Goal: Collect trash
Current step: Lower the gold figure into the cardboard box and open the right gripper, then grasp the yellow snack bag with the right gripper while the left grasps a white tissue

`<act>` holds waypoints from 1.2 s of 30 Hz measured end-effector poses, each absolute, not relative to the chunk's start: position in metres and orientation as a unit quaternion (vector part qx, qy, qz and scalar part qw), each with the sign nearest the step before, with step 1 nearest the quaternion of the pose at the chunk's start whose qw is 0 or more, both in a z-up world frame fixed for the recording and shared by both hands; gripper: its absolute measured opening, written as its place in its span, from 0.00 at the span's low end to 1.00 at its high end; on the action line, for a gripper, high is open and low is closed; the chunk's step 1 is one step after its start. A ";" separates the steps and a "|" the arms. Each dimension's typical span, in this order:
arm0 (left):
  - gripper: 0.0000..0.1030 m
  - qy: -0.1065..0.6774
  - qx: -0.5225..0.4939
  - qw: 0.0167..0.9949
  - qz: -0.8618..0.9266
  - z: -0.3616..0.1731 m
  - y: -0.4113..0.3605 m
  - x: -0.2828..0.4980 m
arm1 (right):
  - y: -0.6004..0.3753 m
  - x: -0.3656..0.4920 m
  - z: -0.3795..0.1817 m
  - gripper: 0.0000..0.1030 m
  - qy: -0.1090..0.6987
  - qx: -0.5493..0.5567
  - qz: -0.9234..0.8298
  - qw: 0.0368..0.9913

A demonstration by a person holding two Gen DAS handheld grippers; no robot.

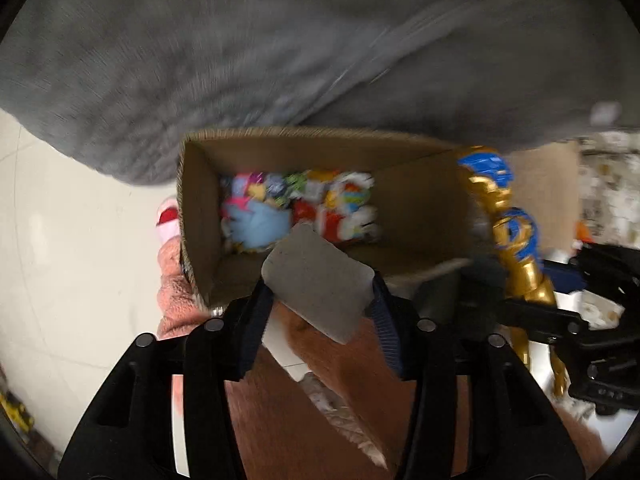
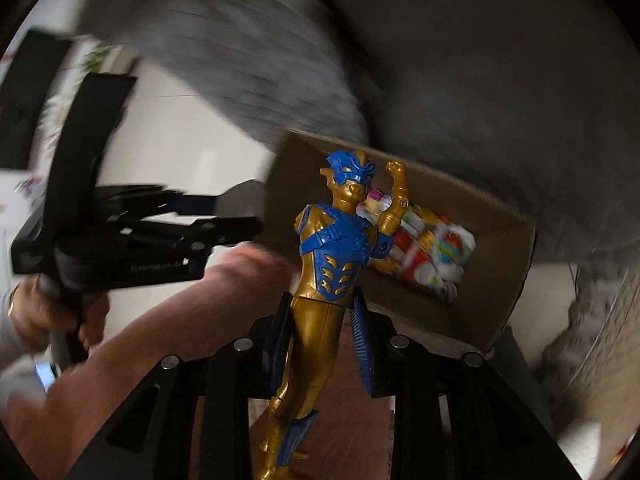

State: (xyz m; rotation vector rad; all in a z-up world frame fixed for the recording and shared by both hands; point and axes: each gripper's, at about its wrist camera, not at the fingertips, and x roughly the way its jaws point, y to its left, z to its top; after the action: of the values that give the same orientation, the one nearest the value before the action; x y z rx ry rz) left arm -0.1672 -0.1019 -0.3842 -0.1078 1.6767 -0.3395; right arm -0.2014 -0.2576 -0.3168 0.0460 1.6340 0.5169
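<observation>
Left gripper [image 1: 320,304]: black plastic frame with ribbed dark blue pads, clenched on a flat grey rectangular piece of rough cardboard [image 1: 318,284], which sits tilted between the pads, just over the near edge of the box.
Right gripper [image 2: 322,344]: same black frame and ribbed blue pads, clamped on the legs of a glossy gold and blue plastic action figure [image 2: 340,248].
Figure: hard moulded plastic, gold limbs, blue chest armour with gold marks, blue crested mask, one fist raised; held upright in front of the box opening. In the left wrist view it shows blurred at the right side of the box [image 1: 508,232].
Box: open brown corrugated cardboard box [image 1: 200,216], rectangular, tipped so its inside faces both cameras, matt walls with a fluted top rim.
Box contents: a heap of small, brightly printed crumpled wrappers [image 1: 296,208] in red, white, yellow, green and light blue, lying at the bottom; details too blurred to read.
Behind the box: soft grey woven fabric [image 1: 280,40], motion-blurred.
Floor: pale smooth tiles [image 1: 60,220].
Person: bare forearm [image 2: 140,344] under the left gripper.
</observation>
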 end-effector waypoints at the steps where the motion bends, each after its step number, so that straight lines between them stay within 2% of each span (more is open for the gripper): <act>1: 0.58 0.751 -0.041 0.646 -0.131 -0.409 -0.104 -0.166 | -0.262 -0.196 -0.339 0.35 0.727 0.011 0.200 0.657; 2: 0.63 0.763 -0.032 0.635 -0.114 -0.429 -0.106 -0.165 | -0.266 -0.191 -0.360 0.44 0.736 0.005 0.171 0.655; 3: 0.65 0.781 -0.023 0.616 -0.103 -0.453 -0.110 -0.162 | -0.268 -0.189 -0.371 0.62 0.741 0.002 0.156 0.653; 7: 0.65 0.825 0.001 0.560 -0.075 -0.493 -0.115 -0.158 | -0.283 -0.183 -0.399 0.62 0.758 -0.004 0.097 0.645; 13: 0.65 0.792 0.042 0.601 -0.102 -0.445 -0.121 -0.152 | -0.294 -0.182 -0.363 0.64 0.743 0.008 0.101 0.662; 17: 0.65 0.752 0.053 0.644 -0.127 -0.367 -0.112 -0.151 | -0.293 -0.181 -0.300 0.64 0.713 0.031 0.112 0.692; 20: 0.65 0.699 0.070 0.696 -0.147 -0.278 -0.098 -0.150 | -0.286 -0.172 -0.237 0.66 0.677 0.054 0.133 0.722; 23: 0.68 0.649 0.067 0.744 -0.146 -0.200 -0.081 -0.141 | -0.274 -0.157 -0.163 0.74 0.622 0.073 0.157 0.764; 26: 0.79 0.573 0.052 0.808 -0.128 -0.123 -0.058 -0.119 | -0.259 -0.134 -0.094 0.85 0.550 0.077 0.165 0.815; 30: 0.85 0.490 0.044 0.867 -0.080 -0.067 -0.033 -0.073 | -0.233 -0.072 -0.034 0.95 0.462 0.092 0.159 0.868; 36: 0.85 0.434 0.016 0.900 -0.037 -0.031 0.021 0.005 | -0.168 0.071 -0.021 0.95 0.439 0.120 0.168 0.874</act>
State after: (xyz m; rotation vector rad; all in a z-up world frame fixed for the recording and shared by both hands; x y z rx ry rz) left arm 0.0046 0.0209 -0.0314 0.0335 0.8979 -0.0756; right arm 0.0713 -0.1684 -0.0214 0.2507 0.9164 0.3514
